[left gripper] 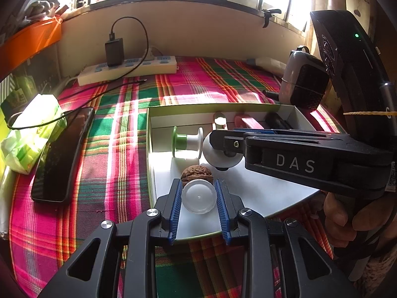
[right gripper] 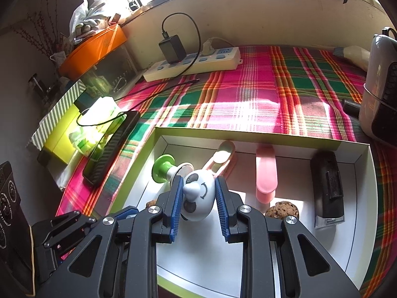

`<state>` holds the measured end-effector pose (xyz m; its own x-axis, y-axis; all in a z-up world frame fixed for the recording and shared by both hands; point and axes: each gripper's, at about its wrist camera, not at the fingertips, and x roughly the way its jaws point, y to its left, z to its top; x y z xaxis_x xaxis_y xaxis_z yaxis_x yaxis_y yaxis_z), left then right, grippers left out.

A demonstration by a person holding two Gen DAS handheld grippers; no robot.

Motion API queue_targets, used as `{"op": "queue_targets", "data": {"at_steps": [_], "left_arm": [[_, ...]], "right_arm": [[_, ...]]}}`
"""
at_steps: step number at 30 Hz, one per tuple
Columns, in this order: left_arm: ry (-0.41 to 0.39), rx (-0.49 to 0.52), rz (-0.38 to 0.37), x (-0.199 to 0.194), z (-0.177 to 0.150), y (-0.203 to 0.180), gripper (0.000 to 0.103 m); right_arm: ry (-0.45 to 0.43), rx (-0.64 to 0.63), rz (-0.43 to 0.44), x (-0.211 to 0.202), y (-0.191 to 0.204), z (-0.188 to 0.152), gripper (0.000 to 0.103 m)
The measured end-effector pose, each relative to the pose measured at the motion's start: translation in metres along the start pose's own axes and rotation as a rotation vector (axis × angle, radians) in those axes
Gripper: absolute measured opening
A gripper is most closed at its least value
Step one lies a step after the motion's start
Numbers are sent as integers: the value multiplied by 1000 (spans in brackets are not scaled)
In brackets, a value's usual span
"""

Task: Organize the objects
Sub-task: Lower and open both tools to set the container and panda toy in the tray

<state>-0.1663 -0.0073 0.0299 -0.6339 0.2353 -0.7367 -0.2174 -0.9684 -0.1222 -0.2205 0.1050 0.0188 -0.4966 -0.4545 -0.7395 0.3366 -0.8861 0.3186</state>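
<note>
A white box [left gripper: 273, 193] [right gripper: 357, 223] with green rim lies on the plaid cloth. My left gripper [left gripper: 198, 198] is shut on a translucent white cap [left gripper: 199, 197] over the box's near left part, just before a walnut [left gripper: 197, 173]. My right gripper [right gripper: 198, 200] is shut on a white panda-face rabbit toy [right gripper: 199, 198] inside the box; it shows in the left wrist view [left gripper: 223, 155] too. A green and white spool [left gripper: 187, 142] [right gripper: 165, 168], a pink clip [right gripper: 266, 171], a black clip device [right gripper: 327, 186] and a second walnut [right gripper: 282, 209] lie in the box.
A black phone [left gripper: 59, 156] [right gripper: 111, 146] and green tissue pack [left gripper: 32, 131] lie left of the box. A power strip with charger [left gripper: 129, 69] [right gripper: 193, 62] sits at the back wall. A grey speaker [left gripper: 305, 82] stands at the right.
</note>
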Motion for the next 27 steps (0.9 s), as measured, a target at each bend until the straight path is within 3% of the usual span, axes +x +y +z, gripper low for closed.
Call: {"op": "queue_targets", "data": {"at_steps": [27], "left_arm": [[-2,-3,-2,1,0,0,26]], "right_arm": [[11,-2,6,10,0,-4,28]]}}
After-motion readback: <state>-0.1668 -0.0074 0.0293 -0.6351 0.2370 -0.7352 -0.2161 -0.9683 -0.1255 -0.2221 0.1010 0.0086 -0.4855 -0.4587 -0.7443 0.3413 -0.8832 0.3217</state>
